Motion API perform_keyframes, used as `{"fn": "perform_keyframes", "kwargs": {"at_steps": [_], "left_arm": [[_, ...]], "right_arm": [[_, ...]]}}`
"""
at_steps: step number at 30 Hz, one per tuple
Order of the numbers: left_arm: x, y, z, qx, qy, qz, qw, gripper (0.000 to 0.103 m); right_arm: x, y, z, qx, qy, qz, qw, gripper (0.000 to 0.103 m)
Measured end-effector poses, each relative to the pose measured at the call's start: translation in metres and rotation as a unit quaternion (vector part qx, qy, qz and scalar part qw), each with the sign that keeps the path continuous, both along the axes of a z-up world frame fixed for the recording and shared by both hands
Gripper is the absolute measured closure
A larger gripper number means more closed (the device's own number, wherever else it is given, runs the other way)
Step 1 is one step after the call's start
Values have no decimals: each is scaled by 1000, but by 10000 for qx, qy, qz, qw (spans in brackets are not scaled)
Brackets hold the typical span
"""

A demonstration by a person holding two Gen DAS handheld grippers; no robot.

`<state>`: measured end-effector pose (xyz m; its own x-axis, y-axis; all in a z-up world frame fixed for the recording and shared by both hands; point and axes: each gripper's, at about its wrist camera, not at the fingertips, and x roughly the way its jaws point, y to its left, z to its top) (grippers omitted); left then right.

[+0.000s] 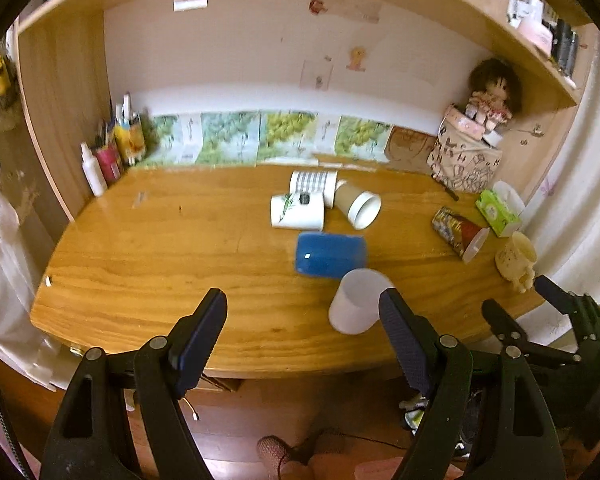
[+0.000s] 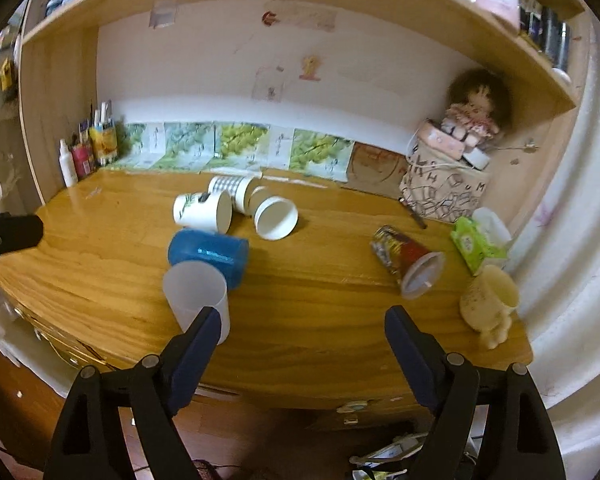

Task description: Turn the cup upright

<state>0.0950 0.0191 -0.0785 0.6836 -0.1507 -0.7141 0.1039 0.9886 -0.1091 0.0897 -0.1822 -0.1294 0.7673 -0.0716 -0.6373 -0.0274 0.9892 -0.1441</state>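
Several cups lie on their sides on the wooden desk [image 1: 148, 264]. A blue cup [image 1: 330, 255] [image 2: 208, 255] lies mid-desk. A translucent white cup [image 1: 358, 300] [image 2: 198, 298] stands upright near the front edge. Behind them lie a white leaf-print cup [image 1: 298, 211] [image 2: 202, 210], a checked cup [image 1: 314, 184] [image 2: 230, 189] and a brown cup with a white rim [image 1: 358, 204] [image 2: 274, 216]. A patterned cup [image 1: 458, 232] [image 2: 406, 260] lies at the right. My left gripper [image 1: 302, 312] is open, empty, before the front edge. My right gripper [image 2: 302, 328] [image 1: 516, 300] is open, empty.
A cream mug [image 1: 516, 258] [image 2: 490, 304] stands upright at the right front corner. A green tissue pack [image 1: 498, 210], a printed bag with a doll [image 1: 466, 160] and bottles and pens [image 1: 112, 148] line the desk's back and sides. A shelf hangs overhead.
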Motion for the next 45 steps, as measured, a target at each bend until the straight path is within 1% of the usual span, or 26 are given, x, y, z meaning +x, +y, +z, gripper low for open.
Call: {"fn": "perform_keyframes", "kwargs": {"at_steps": [4, 7, 9, 11, 12, 13, 14, 20, 23, 25, 28, 29, 30, 35, 45], "left_arm": [[-12, -13, 19, 45, -244, 130, 9996, 16], [-21, -23, 33, 213, -484, 188, 9984, 16], [-29, -26, 40, 290, -607, 251, 9974, 15], [-38, -27, 47, 292, -753, 369, 9960, 9], [-41, -27, 50, 303, -825, 439, 9952, 7], [-44, -28, 52, 328, -920, 515, 9939, 3], [-47, -28, 53, 360, -999, 576, 9927, 2], [-57, -32, 58, 568, -1357, 966, 9844, 1], [-63, -33, 60, 665, -1552, 1100, 9795, 1], [-68, -33, 63, 715, -1685, 1209, 9757, 1], [-72, -31, 67, 712, -1855, 1335, 9709, 0], [-73, -31, 67, 716, -1890, 1355, 9699, 0], [-73, -31, 67, 719, -1915, 1358, 9694, 0], [-74, -33, 68, 700, -2045, 1323, 9674, 0], [-72, -40, 71, 737, -2195, 1185, 9656, 0]], "right_arm": [[-11, -15, 29, 338, 36, -2, 9994, 19], [-20, -28, 49, 957, 155, 128, 9952, 19], [-24, -34, 56, 1255, 239, 180, 9916, 18], [-30, -38, 62, 1553, 341, 270, 9869, 19], [-32, -39, 65, 1614, 352, 285, 9859, 19], [-36, -39, 67, 1620, 321, 285, 9858, 19], [-41, -38, 70, 1575, 251, 297, 9868, 19], [-65, -35, 80, 1505, -290, 425, 9873, 18], [-74, -34, 88, 1404, -673, 491, 9866, 11], [-77, -35, 91, 1386, -802, 460, 9860, 11], [-76, -37, 92, 1406, -856, 451, 9853, 11], [-77, -37, 93, 1386, -896, 441, 9853, 8], [-77, -37, 93, 1362, -937, 439, 9853, 0], [-79, -35, 98, 1274, -1134, 514, 9840, 0], [-74, -36, 98, 1287, -1150, 546, 9835, 0]]}}
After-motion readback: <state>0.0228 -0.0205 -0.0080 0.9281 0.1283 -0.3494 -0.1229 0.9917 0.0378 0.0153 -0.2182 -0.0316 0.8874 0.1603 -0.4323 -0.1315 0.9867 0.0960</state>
